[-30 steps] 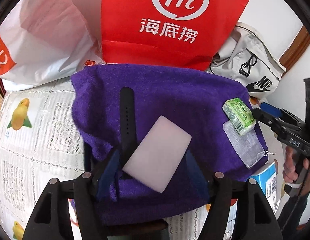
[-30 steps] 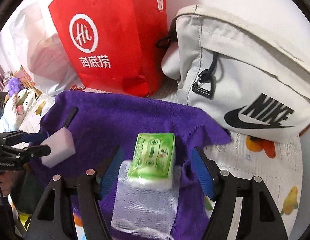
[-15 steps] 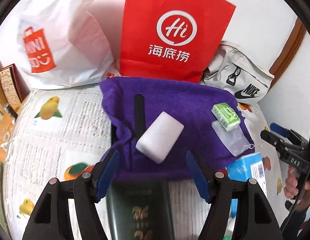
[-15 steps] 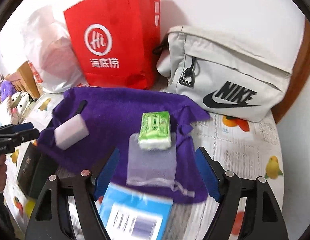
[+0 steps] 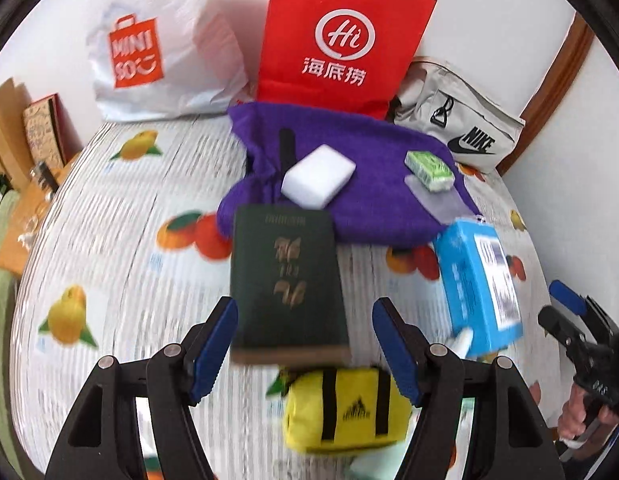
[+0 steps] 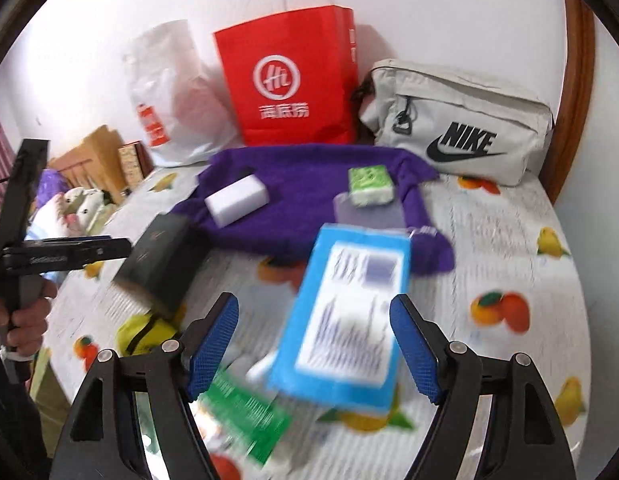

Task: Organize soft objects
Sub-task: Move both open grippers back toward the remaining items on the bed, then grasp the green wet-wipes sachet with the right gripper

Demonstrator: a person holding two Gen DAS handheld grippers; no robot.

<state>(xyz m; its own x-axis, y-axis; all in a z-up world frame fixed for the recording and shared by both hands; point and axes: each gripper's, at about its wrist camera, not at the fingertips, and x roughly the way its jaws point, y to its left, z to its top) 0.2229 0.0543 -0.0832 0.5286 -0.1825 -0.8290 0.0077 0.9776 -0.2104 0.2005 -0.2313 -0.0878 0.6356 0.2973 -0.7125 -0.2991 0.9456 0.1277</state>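
A purple towel (image 5: 373, 184) is spread on the fruit-patterned worktop (image 5: 109, 240) in front of a red paper bag (image 5: 341, 40), and on it are laid a white sponge (image 5: 318, 175), a green tissue pack (image 5: 428, 165) resting on a clear mesh pouch (image 5: 441, 204), and a dark strap (image 5: 287, 148) partly under the sponge. The left gripper (image 5: 305, 344) is held wide open and empty, with a dark green booklet (image 5: 287, 280) lying between its fingers' line of sight and a yellow pouch (image 5: 345, 412) just below. The right gripper (image 6: 313, 344) is likewise spread wide and holds nothing; a blue box (image 6: 345, 320) sits ahead of it, and a green packet (image 6: 245, 412) lies near its left finger, though motion blur makes its nature hard to judge. The next soft item is probably to be chosen now, and the yellow pouch appears the nearest candidate. A good grasp would be made by centring the open gripper over the pouch's middle, lowering until both fingers straddle it, and closing gently so the fabric is pinched without the booklet's edge being caught, since the booklet seems to overlap the pouch.
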